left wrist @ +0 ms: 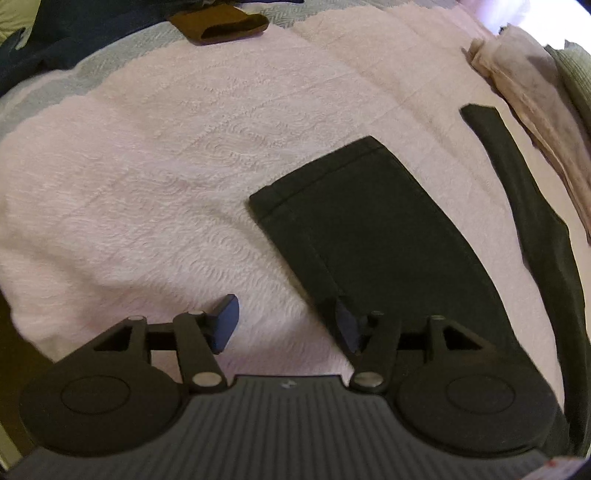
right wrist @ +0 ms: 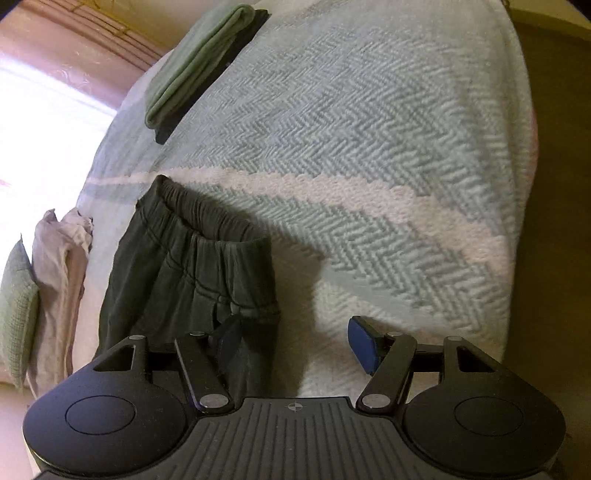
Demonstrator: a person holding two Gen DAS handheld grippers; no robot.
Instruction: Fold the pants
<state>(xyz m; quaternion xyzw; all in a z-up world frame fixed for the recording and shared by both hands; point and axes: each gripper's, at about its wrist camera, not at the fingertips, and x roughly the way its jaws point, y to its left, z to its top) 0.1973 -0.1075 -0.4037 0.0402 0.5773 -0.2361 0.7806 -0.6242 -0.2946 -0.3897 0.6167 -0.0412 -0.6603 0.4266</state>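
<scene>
pants, leg end (left wrist: 354, 221): the lower stretch runs under the left gripper (left wrist: 286, 325) body and out of sight; its right finger (left wrist: 347, 326) covers a bit of the cloth edge.
pants, second dark strip (left wrist: 517, 206): cut off by the right edge of the left wrist view.
pants, waistband end (right wrist: 192, 266): the part below it is hidden behind the right gripper (right wrist: 297, 343); its left finger (right wrist: 229, 339) overlaps the cloth, touching or not cannot be told.
brown item (left wrist: 221, 22): cut off by the top edge, kind unclear.
dark cloth (left wrist: 74, 33): top-left corner, cut off, blurred.
green folded cloth (right wrist: 195, 66): hides most of a dark piece under it.
pale crumpled cloth (right wrist: 59, 280): partly behind a green cushion (right wrist: 14, 310), itself cut off at the left edge.
window area (right wrist: 48, 122): blown out white.
</scene>
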